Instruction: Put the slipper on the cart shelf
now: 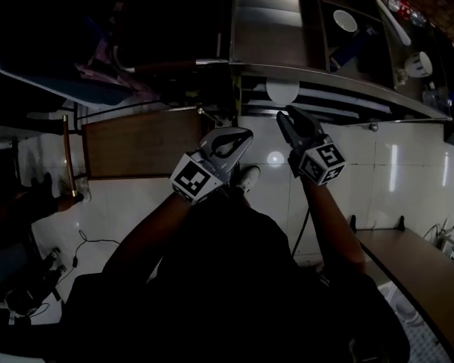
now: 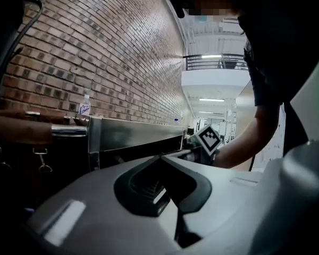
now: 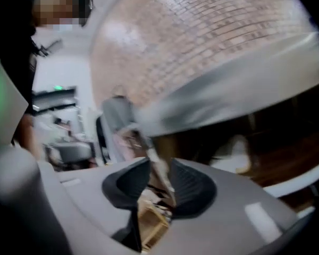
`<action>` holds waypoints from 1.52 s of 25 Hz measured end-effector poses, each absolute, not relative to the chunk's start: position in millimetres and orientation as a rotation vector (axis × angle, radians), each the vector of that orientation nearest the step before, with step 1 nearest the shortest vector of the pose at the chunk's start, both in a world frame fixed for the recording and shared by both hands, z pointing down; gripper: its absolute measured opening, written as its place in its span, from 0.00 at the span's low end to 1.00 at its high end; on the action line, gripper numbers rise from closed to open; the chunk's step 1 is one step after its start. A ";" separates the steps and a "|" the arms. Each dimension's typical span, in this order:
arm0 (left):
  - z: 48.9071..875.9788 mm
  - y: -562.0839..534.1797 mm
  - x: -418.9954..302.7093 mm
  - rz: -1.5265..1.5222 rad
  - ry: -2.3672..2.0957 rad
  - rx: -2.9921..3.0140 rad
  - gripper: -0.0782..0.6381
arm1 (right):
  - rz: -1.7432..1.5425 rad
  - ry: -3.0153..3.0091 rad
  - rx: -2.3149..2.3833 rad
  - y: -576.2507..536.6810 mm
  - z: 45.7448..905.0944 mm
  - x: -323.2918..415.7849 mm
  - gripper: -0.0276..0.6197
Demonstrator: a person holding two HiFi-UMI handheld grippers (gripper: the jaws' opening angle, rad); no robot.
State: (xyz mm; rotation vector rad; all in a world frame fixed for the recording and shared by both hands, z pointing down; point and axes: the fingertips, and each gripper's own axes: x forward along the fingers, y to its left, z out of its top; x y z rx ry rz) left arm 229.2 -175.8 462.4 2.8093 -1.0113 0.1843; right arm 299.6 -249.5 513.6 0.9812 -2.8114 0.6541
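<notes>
A pale rounded shape, seemingly the slipper (image 1: 282, 91), lies on the dark lower shelf of the steel cart (image 1: 340, 89). The blurred right gripper view shows the slipper (image 3: 231, 154) as a white patch under the cart's steel edge. My right gripper (image 1: 282, 118) hovers just in front of that shelf, its jaws a narrow gap apart with nothing between them. My left gripper (image 1: 246, 134) hangs beside it over the white floor, jaws shut and empty. In the left gripper view the left gripper (image 2: 160, 158) points along the cart's steel front.
The cart's top holds a white bowl (image 1: 345, 20) and a cup (image 1: 419, 64). A wooden table (image 1: 140, 142) stands left of the cart, a wooden bench (image 1: 424, 274) at lower right. Cables (image 1: 83, 240) trail on the floor. My white shoe (image 1: 247, 177) shows below the grippers.
</notes>
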 end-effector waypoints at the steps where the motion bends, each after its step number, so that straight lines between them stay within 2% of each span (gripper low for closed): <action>1: 459.8 -171.3 225.9 0.184 -1.027 2.810 0.11 | 0.643 -2.862 0.924 -238.1 500.9 291.7 0.19; 4: 451.4 -155.5 214.2 0.189 -1.081 2.797 0.11 | 0.587 -2.931 0.824 -211.3 475.5 275.2 0.05; 20: 428.7 -67.2 77.7 0.137 -1.330 2.704 0.11 | 0.412 -3.037 0.366 -80.3 418.9 114.5 0.05; 32: 417.4 8.0 -63.3 0.114 -1.264 2.760 0.11 | 0.415 -3.021 0.461 8.7 409.5 -37.3 0.05; 38: 404.4 36.3 -112.7 0.088 -1.218 2.788 0.11 | 0.365 -3.021 0.522 36.1 400.7 -88.8 0.05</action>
